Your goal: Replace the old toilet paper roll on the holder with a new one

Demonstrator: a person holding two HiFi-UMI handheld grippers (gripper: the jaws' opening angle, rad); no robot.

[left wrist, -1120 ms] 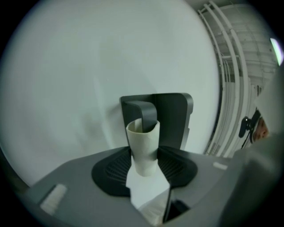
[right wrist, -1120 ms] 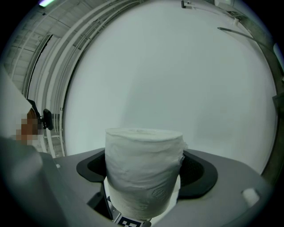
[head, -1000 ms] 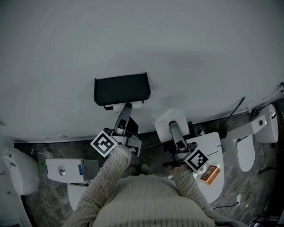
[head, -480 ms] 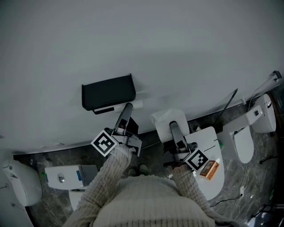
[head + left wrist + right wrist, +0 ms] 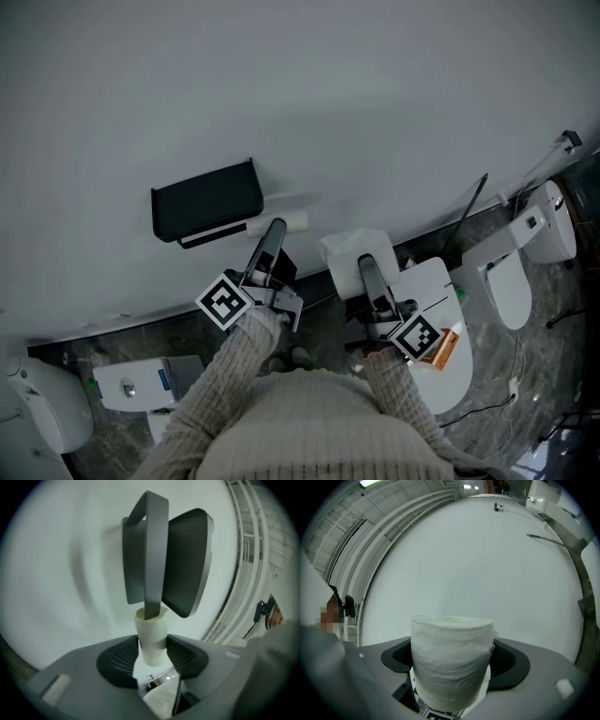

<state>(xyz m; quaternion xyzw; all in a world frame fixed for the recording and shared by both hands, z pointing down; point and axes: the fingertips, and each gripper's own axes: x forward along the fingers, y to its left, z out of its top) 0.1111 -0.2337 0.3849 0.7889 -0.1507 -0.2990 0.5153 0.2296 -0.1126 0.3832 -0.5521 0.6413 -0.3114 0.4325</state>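
Observation:
The black paper holder [image 5: 206, 202] hangs on the white wall. In the left gripper view it is a dark grey cover [image 5: 187, 559] with a flat arm [image 5: 152, 555] in front. My left gripper [image 5: 277, 227] is shut on the old roll [image 5: 287, 222], a thin, nearly bare core just right of the holder. That core [image 5: 152, 637] stands between the left gripper's [image 5: 153, 646] pads, with the arm's tip at its open end. My right gripper [image 5: 366, 264] is shut on a full white new roll [image 5: 354, 251], which fills the right gripper view [image 5: 452, 660] between the jaws of the right gripper [image 5: 452, 670].
A white toilet lid [image 5: 433, 300] with an orange box [image 5: 442, 345] on it lies under the right arm. Another toilet [image 5: 511, 281] stands at the right. A white cistern [image 5: 131, 382] sits at lower left, above dark marble floor [image 5: 525, 375].
The old roll has slid right from under the holder, held in the left gripper, and now sits beside the holder's right end. The right gripper with the new roll has shifted right too.

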